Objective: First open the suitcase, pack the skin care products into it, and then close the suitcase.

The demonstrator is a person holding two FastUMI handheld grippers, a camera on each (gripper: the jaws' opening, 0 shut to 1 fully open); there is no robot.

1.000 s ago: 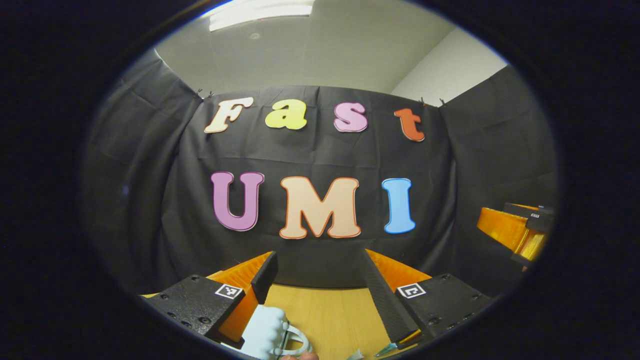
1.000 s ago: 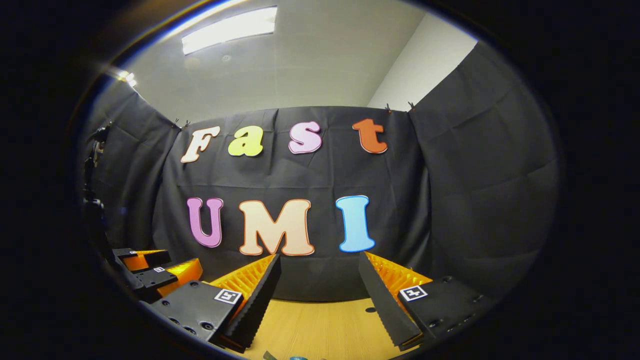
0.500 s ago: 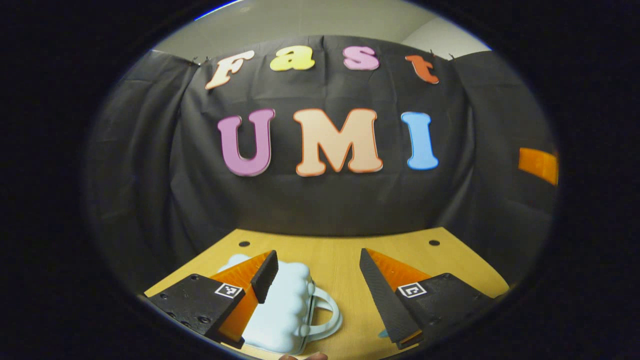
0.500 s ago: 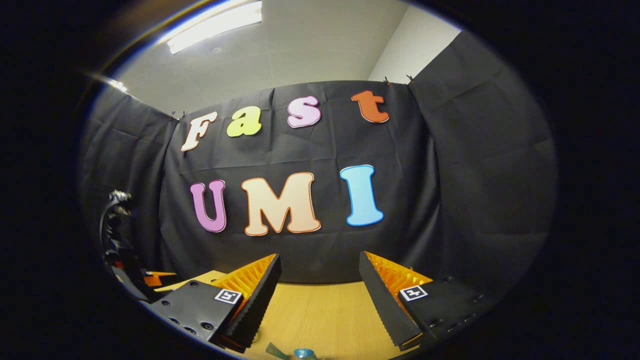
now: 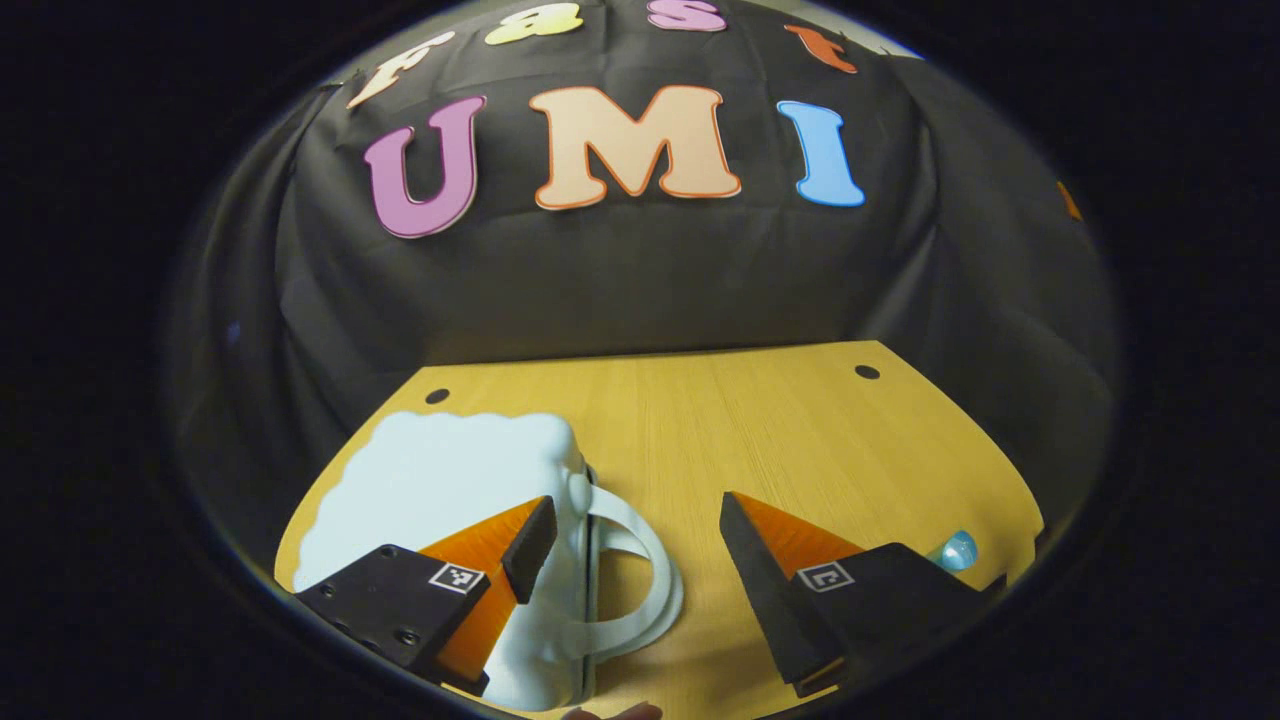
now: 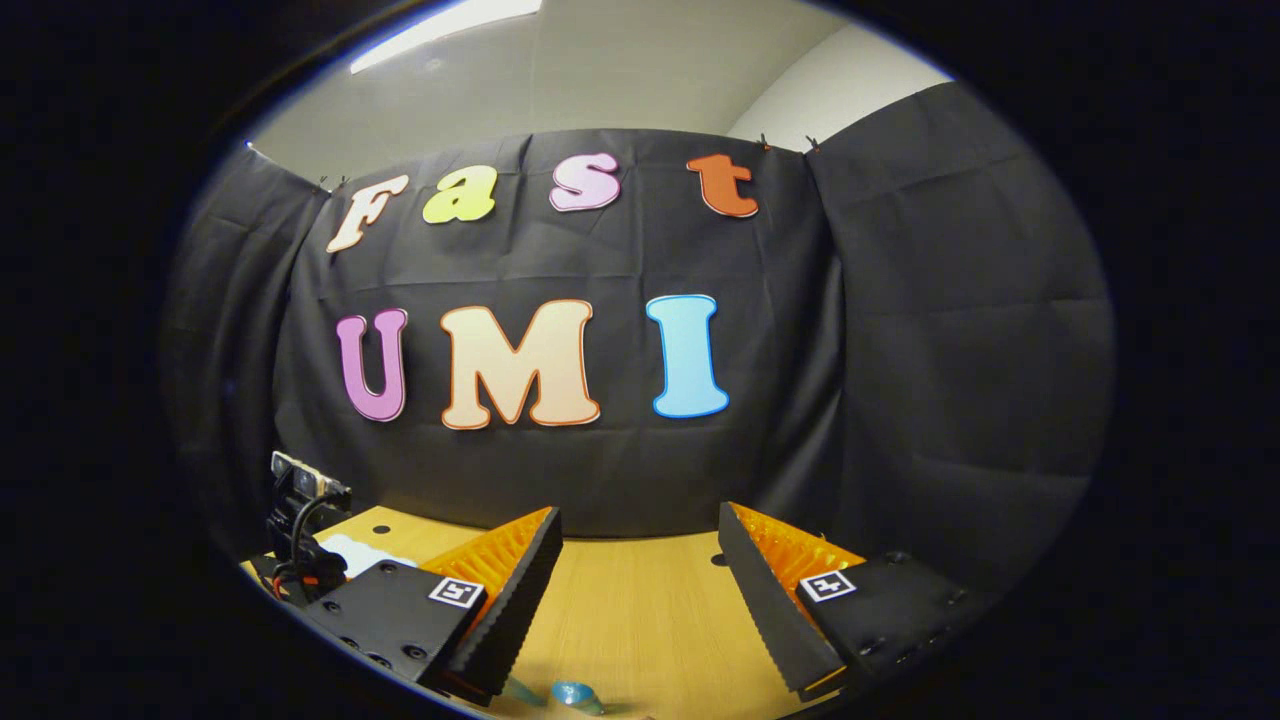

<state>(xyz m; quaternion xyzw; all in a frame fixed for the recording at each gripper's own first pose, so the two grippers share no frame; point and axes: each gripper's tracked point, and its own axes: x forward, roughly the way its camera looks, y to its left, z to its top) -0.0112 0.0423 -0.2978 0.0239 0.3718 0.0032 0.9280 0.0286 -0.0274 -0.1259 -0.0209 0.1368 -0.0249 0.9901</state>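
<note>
Smooth glossy plastic suitcase (image 5: pixel 450 480) on matt wood-grain table (image 5: pixel 760 430).

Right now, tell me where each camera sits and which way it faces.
Left gripper view: rides the left gripper, tilted down at the wooden table and the pale blue suitcase; its open fingers show.
Right gripper view: rides the right gripper, facing the booth wall over the table's far edge; its open fingers show.
Shared: the table, the suitcase.

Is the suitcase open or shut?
Shut. In the left gripper view the suitcase lies flat on the table, halves together, handle toward the open left gripper.
</note>
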